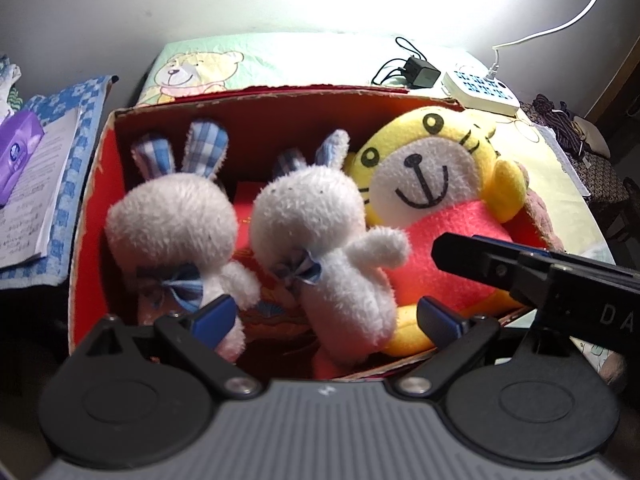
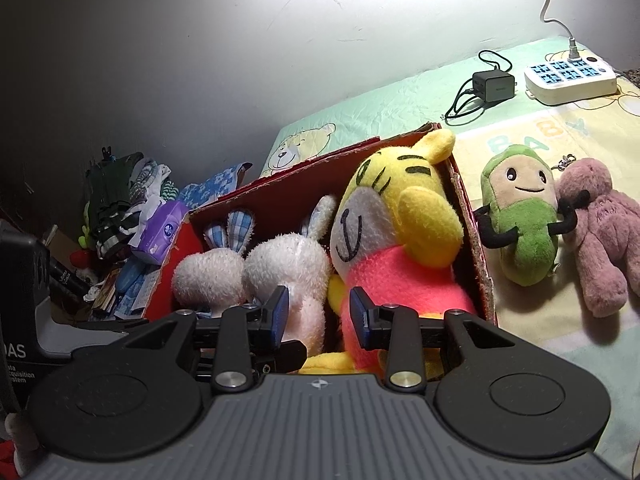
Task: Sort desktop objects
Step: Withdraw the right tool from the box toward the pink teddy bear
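Holding three plush toys: red cardboard box (image 1: 92, 208) on bear-print bedsheet (image 2: 400, 108). Yellow tiger plush (image 1: 432, 184) at right end, two white rabbit plushes (image 1: 332, 240) beside. Left hand-held gripper (image 1: 324, 314) spread wide, empty. Right hand-held gripper (image 2: 319, 314) partly parted over tiger, gripping nothing. Green plush (image 2: 520, 220) and pink plush (image 2: 604, 236) outside, touching.

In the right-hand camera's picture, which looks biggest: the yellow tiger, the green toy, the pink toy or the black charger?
1. yellow tiger, though it is nearest the camera
2 and 3. green toy and pink toy, too alike to rank
4. black charger, also farthest away
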A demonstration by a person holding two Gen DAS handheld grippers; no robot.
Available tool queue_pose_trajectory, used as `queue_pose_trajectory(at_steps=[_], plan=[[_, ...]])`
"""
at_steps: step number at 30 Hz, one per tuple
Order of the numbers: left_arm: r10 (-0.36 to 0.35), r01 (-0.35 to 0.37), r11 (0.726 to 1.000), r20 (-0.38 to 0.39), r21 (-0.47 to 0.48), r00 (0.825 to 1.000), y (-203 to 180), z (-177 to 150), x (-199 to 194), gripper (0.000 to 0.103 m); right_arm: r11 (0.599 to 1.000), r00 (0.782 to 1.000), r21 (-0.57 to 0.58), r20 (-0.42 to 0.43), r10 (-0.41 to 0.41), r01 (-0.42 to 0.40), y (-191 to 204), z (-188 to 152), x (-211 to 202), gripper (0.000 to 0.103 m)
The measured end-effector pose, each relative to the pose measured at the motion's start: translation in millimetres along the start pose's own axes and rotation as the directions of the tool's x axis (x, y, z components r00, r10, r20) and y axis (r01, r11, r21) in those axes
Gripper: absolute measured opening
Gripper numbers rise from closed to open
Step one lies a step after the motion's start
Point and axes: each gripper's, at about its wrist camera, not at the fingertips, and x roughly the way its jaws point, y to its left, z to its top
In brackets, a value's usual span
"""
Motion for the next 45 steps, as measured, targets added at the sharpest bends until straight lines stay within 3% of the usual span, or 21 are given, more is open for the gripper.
queue_pose_trajectory(at_steps=[9, 32, 38, 45], plan=[[0.009, -0.01, 1.0, 0.018, 0.022, 1.0, -6.6, -0.3, -8.8, 0.097, 1.0, 1.0, 0.003, 0.016, -0.006, 0.006, 0.7, -2.8, -4.4, 0.036], [0.123, -0.124, 0.992, 0.041, 0.036, 0.992, -20.0, 1.6, -13.4, 0.098, 0.998, 0.998, 0.067, 0.065, 0.005, -0.009, -9.1, -11.5, -22.9, 0.036], [0.153, -0.159, 0.985, 0.086, 0.063, 0.984, -37.0, 6.6, -21.4, 0.098, 0.996, 0.996, 0.083, 0.089, 0.021, -0.029, -15.5, -8.4, -30.7, 0.037], [0.169, -0.172, 0.985, 0.094, 0.018, 0.981, -52.7, 13.7, -22.8, 0.098, 0.996, 0.995, 0.072, 0.097, 0.039, -0.046, -29.6, 1.9, -39.0, 0.04]])
